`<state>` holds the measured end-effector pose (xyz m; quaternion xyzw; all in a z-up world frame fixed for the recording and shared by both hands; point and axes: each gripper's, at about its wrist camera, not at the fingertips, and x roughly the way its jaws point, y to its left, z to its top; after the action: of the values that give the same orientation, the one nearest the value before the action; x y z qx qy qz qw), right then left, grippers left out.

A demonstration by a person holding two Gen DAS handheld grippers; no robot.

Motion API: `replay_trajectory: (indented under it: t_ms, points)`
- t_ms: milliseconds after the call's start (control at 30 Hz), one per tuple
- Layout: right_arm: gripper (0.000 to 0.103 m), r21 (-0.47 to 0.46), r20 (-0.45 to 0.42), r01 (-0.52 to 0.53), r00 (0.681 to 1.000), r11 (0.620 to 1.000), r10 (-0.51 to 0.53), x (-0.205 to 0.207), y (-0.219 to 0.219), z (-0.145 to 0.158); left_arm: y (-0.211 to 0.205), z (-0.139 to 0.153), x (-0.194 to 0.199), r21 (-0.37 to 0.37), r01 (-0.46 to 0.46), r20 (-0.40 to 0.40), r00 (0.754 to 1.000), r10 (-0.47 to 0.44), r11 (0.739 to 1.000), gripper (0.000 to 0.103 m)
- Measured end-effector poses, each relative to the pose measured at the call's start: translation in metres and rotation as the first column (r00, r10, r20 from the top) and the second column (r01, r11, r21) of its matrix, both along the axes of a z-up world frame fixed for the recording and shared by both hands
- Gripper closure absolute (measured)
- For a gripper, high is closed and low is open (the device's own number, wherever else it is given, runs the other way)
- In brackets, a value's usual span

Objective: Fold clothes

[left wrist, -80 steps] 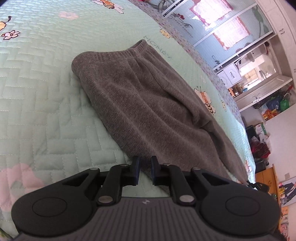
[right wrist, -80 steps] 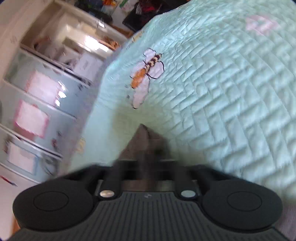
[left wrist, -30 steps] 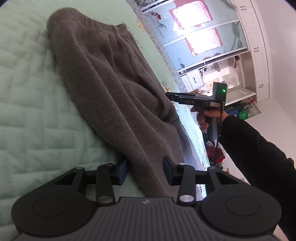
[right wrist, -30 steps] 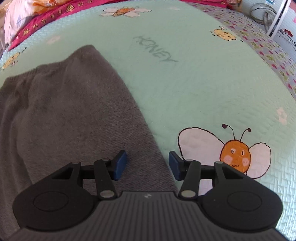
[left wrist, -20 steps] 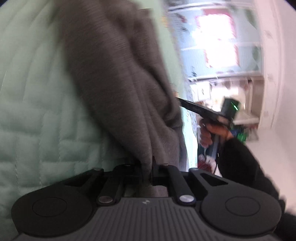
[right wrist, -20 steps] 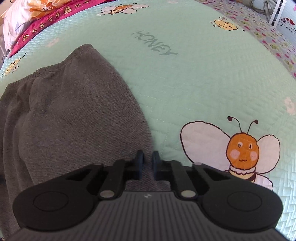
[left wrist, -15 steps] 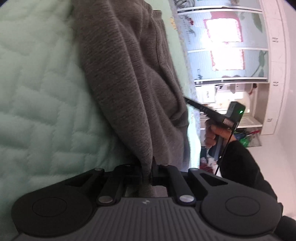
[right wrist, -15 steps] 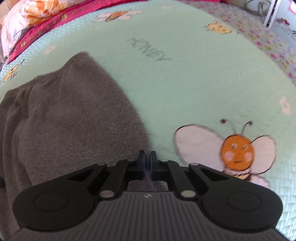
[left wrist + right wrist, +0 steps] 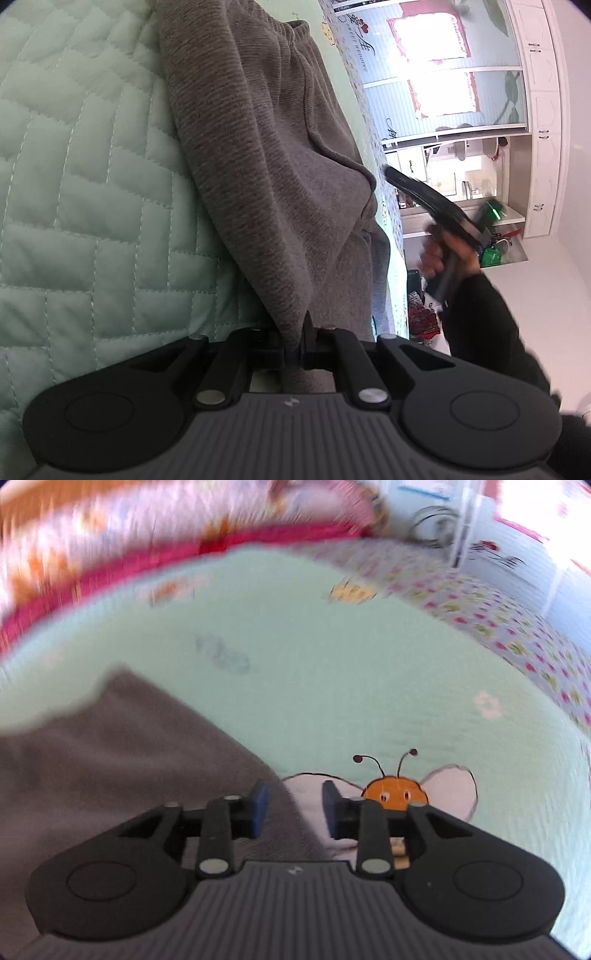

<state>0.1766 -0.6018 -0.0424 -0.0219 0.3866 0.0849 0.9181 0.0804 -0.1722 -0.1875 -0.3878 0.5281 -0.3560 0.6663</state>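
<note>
— What does the left side show?

— The mint quilt (image 9: pixel 92 192), then the grey knit trousers (image 9: pixel 266 155) lying across it. The left gripper (image 9: pixel 295 341) has its jaws clamped on a fold of that fabric, which rises taut from the bed into them.

— And further right?

— The right gripper (image 9: pixel 293 808), held in a dark-sleeved hand (image 9: pixel 443 254). Its jaws are opening, blue pads apart. The trousers' edge lies under the gap, apparently unpinched, though the frame is blurred. A bee print (image 9: pixel 395 792) sits just beyond.
</note>
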Motion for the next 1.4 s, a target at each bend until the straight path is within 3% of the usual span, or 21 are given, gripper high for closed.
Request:
replay_trajectory:
  t_ms: [67,133,233,300,367,433,467,533,600,633,667,700,767,900,1033,1233,1300,1400]
  points:
    - [0.061,0.034,0.026,0.043,0.999,0.999,-0.043,-0.039,-0.002,0.008,-0.001,0.002,0.000,0.004,0.001,0.006,1.000,-0.002,1.000,0.096]
    - [0.060,0.004,0.044,0.106,0.993,0.994,-0.106,-0.085,0.004,0.011,-0.001,0.002,0.000,0.006,0.004,0.013,1.000,-0.004,1.000,0.096]
    - [0.053,-0.015,0.056,0.270,0.962,0.963,-0.268,-0.164,0.015,0.007,-0.004,-0.001,0.000,0.008,0.002,0.008,1.000,-0.002,1.000,0.096]
    - [0.046,0.042,0.059,0.396,0.916,0.917,-0.398,-0.222,0.023,0.002,-0.005,0.001,0.001,0.017,0.002,0.009,1.000,-0.002,1.000,0.096]
    - [0.042,0.148,0.046,0.528,0.841,0.836,-0.540,-0.282,0.031,-0.006,-0.006,0.004,0.002,0.037,0.003,0.017,1.000,-0.004,0.999,0.096]
    - [0.042,0.218,0.060,0.640,0.745,0.737,-0.665,-0.341,0.039,-0.014,-0.008,0.006,0.004,0.047,-0.005,-0.003,1.000,0.005,0.999,0.096]
    - [0.042,0.243,0.073,0.701,0.676,0.671,-0.733,-0.370,0.039,-0.018,-0.008,0.006,0.005,0.049,-0.006,-0.014,1.000,0.007,0.999,0.096]
    - [0.037,0.313,0.069,0.817,0.490,0.485,-0.869,-0.426,0.030,-0.026,-0.007,0.008,0.006,0.067,-0.003,-0.012,1.000,0.004,0.998,0.095]
    - [0.037,0.392,0.026,0.881,0.278,0.266,-0.960,-0.480,0.019,-0.035,-0.004,0.017,0.003,0.089,-0.006,0.009,1.000,0.005,0.996,0.094]
    - [0.037,0.450,-0.027,0.879,0.189,0.157,-0.982,-0.503,0.012,-0.042,-0.002,0.022,0.002,0.101,-0.009,0.021,1.000,0.007,0.995,0.094]
    - [0.036,0.515,-0.079,0.854,0.132,0.073,-0.988,-0.523,0.008,-0.049,-0.001,0.028,0.001,0.105,-0.017,0.034,0.999,0.013,0.994,0.094]
    - [0.036,0.567,-0.114,0.823,0.104,0.021,-0.988,-0.538,0.005,-0.054,0.002,0.034,0.000,0.111,-0.031,0.049,0.998,0.026,0.993,0.094]
    - [0.036,0.612,-0.145,0.791,0.086,-0.022,-0.986,-0.553,0.004,-0.062,0.009,0.043,-0.001,0.129,-0.064,0.072,0.996,0.055,0.990,0.094]
    - [0.036,0.668,-0.216,0.739,0.080,-0.088,-0.973,-0.557,0.002,-0.084,0.024,0.049,0.007,0.172,-0.136,0.086,0.989,0.123,0.976,0.093]
    - [0.035,0.725,-0.193,0.682,0.066,-0.097,-0.979,-0.556,0.006,-0.095,0.041,0.041,0.020,0.179,-0.215,0.060,0.976,0.208,0.960,0.086]
    - [0.033,0.770,-0.165,0.634,0.085,-0.075,-0.983,-0.550,0.005,-0.096,0.058,0.019,0.069,0.109,-0.322,-0.042,0.944,0.328,0.940,0.081]
    - [0.033,0.771,-0.166,0.631,0.073,-0.083,-0.983,-0.547,-0.001,-0.098,0.058,0.014,0.085,0.089,-0.348,-0.067,0.933,0.354,0.933,0.082]
    - [0.035,0.779,-0.172,0.617,0.042,-0.110,-0.984,-0.544,-0.009,-0.102,0.056,0.016,0.095,0.103,-0.377,-0.046,0.923,0.383,0.921,0.096]
